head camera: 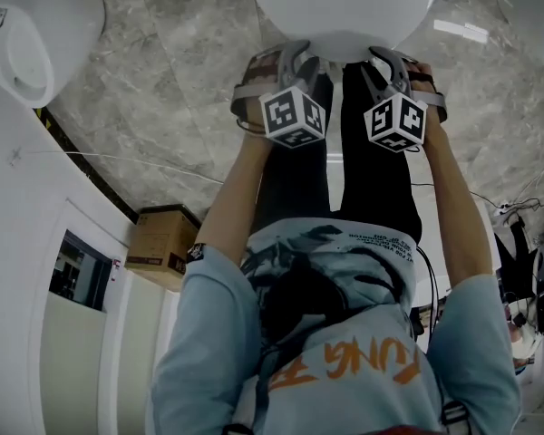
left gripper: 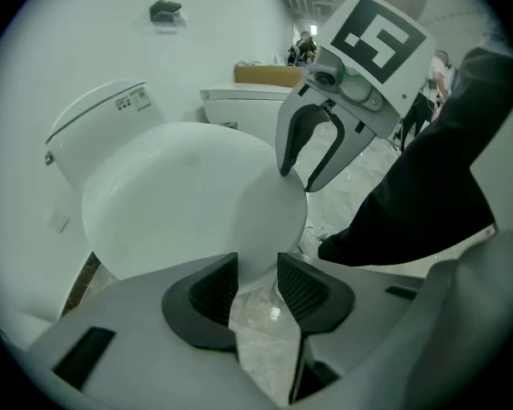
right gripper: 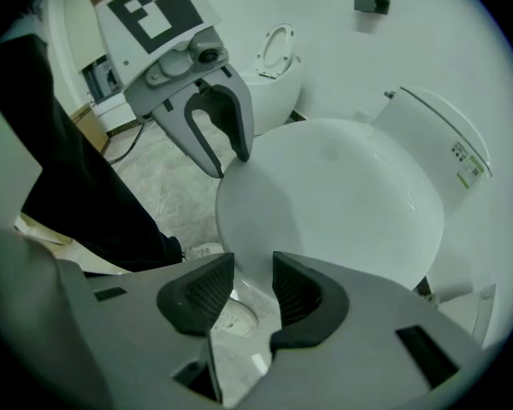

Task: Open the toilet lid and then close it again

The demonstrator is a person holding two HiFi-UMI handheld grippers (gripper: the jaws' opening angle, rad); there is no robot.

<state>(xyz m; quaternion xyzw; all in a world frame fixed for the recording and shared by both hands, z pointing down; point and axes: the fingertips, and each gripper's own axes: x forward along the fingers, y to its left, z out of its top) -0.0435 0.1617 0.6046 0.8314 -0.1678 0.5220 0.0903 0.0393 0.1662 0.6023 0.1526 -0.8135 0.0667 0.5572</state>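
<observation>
In the head view, the toilet lid (head camera: 344, 7) sits at 12 o'clock. Your left gripper (head camera: 295, 54) and right gripper (head camera: 387, 57) are side by side against its front rim, arms stretched out.

In the left gripper view, the lid (left gripper: 179, 195) lies flat over the bowl, filling the frame from 9 to 12 o'clock. Your fingers are parted, and the rim reaches just in between their tips without looking pinched. At 1 o'clock, the right gripper (left gripper: 301, 178) straddles the same rim, its fingers spread.

In the right gripper view, the lid (right gripper: 333, 195) runs from 12 to 3 o'clock, also down. These fingers are released too, with the rim at their tips.

With the lid down, nothing shows whether you're about to lift it or have just closed it. If the lift is still to come, the whole job remains.
</observation>
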